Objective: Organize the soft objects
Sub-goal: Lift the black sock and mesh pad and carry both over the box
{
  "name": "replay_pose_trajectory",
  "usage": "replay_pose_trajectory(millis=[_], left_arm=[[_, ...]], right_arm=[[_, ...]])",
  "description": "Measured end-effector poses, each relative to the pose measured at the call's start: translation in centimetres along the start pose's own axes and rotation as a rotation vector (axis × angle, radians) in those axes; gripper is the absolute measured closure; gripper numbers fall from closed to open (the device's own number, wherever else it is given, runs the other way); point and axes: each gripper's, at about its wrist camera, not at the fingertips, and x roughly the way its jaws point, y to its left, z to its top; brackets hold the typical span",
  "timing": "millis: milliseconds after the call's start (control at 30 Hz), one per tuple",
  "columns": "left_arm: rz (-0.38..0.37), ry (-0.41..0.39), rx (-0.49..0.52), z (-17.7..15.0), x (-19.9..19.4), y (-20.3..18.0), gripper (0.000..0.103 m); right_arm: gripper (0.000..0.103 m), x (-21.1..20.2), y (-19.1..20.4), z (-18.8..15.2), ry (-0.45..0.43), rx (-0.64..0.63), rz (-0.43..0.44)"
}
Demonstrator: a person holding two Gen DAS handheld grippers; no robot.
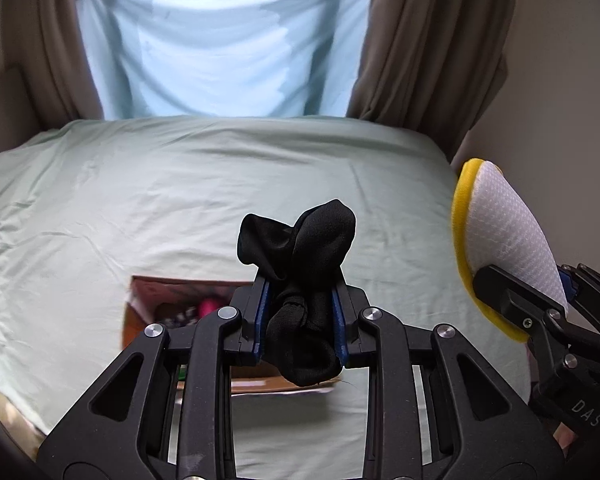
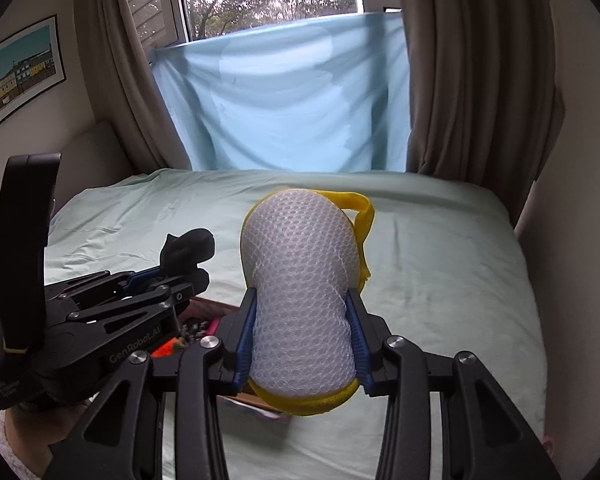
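Left wrist view: the left gripper (image 1: 300,320) is pinched on a black sock bundle (image 1: 300,276), whose knotted middle sits between the blue pads while rounded lobes bulge out past the fingertips and a fold hangs below them. Under and just left of the fingers lies an open cardboard box (image 1: 148,312) on the pale green bedsheet (image 1: 140,200), with something pink and other small items inside, too blurred to name. Far to the right of this gripper, the right gripper (image 1: 540,292) holds a white mesh sponge with a yellow rim (image 1: 504,232).

Right wrist view: the left gripper (image 2: 188,276) appears low on the left, the black sock bundle (image 2: 188,246) poking from its tips. In the middle, the right gripper (image 2: 304,340) squeezes the mesh sponge (image 2: 300,288) at its waist; the netted body narrows visibly between the pads and swells above them, with a yellow loop (image 2: 364,216) trailing off the far end to the right. Part of the box (image 2: 204,320) shows below, between the two tools.

Both items look light, limp and easily squashed, not fragile. The sock's smooth knit could slide, so its thick knot is probably the surest hold; the sponge springs back, so a mid-body pinch seems sound. The box looks the likely destination for both.
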Motion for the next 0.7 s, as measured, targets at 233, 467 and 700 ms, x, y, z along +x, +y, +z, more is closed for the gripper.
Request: replay_pose_trajectory(millis=[233,467,700], left_arm=[[0.029,0.060,0.011,-0.7,2.1,8.4,0.080],[0.029,0.144,0.053,-1.3,6.0,14.6,0.080],[0.014,0.237,0.071,-2.5,10.2,17.3,0.080]], right_arm=[[0.065,4.2,5.7,-0.3,0.082,0.053,0.016],[0.065,9.1,9.5,-1.3,0.161,0.108,-0.015],[0.065,15.1,11.3,-3.3,0.282,0.176,-0.023]])
